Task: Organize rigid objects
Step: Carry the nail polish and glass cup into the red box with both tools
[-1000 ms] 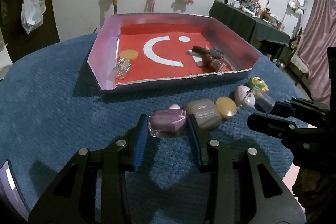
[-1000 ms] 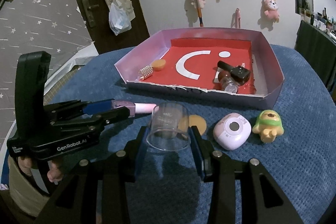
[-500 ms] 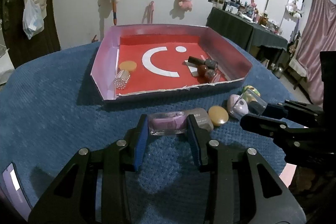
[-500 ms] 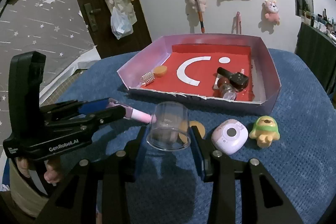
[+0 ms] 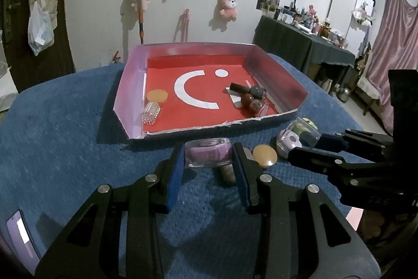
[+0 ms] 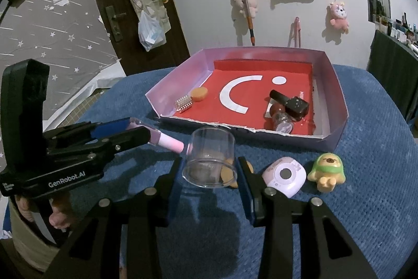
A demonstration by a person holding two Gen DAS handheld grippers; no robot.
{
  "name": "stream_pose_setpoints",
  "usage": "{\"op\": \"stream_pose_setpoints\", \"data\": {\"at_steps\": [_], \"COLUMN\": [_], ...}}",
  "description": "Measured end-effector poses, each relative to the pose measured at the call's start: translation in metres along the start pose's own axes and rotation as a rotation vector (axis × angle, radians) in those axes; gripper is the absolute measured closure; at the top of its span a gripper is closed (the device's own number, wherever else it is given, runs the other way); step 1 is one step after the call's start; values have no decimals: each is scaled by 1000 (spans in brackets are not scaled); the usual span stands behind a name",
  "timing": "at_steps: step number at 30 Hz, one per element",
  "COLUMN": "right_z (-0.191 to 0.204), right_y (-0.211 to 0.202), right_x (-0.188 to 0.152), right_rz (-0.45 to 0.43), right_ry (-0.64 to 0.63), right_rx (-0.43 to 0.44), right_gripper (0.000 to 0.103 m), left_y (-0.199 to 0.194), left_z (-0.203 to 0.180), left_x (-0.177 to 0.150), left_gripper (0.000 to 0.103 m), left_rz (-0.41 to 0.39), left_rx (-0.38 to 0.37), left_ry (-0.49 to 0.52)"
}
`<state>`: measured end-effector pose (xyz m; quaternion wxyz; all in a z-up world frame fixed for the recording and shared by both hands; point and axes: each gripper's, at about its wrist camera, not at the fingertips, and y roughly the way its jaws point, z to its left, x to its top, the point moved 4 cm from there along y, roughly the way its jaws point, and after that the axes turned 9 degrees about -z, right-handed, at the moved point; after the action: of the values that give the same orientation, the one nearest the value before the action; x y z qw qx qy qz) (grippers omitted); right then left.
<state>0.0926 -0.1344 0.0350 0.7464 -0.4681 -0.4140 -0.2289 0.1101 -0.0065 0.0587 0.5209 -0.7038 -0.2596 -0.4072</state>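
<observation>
From the left wrist I see my left gripper (image 5: 209, 164) clamped on a pink bottle (image 5: 209, 156), raised just short of the red tray (image 5: 130, 85). From the right wrist, my right gripper (image 6: 209, 174) pinches a clear cup (image 6: 210, 158) just before that tray.

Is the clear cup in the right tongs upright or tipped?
Tipped. The clear cup lies on its side between the right tongs, its open mouth facing the camera, above the blue cloth.
</observation>
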Motion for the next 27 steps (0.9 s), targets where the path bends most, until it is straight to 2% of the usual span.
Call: {"op": "stream_pose_setpoints", "data": {"at_steps": [9, 16, 27], "right_z": [-8, -19, -43], "right_y": [5, 18, 66], "right_x": [18, 40, 56], "right_rz": [-9, -2, 91], "right_ry": [1, 1, 10], "right_rx": [-4, -7, -47], "right_gripper": [60, 60, 60], "left_y": [-1, 16, 61], "left_z": [-6, -7, 6], "left_x": [28, 51, 72], "left_gripper": [69, 69, 69], "left_rz": [-49, -76, -111], "left_rx": [-5, 14, 29], "left_ry": [23, 43, 21]}}
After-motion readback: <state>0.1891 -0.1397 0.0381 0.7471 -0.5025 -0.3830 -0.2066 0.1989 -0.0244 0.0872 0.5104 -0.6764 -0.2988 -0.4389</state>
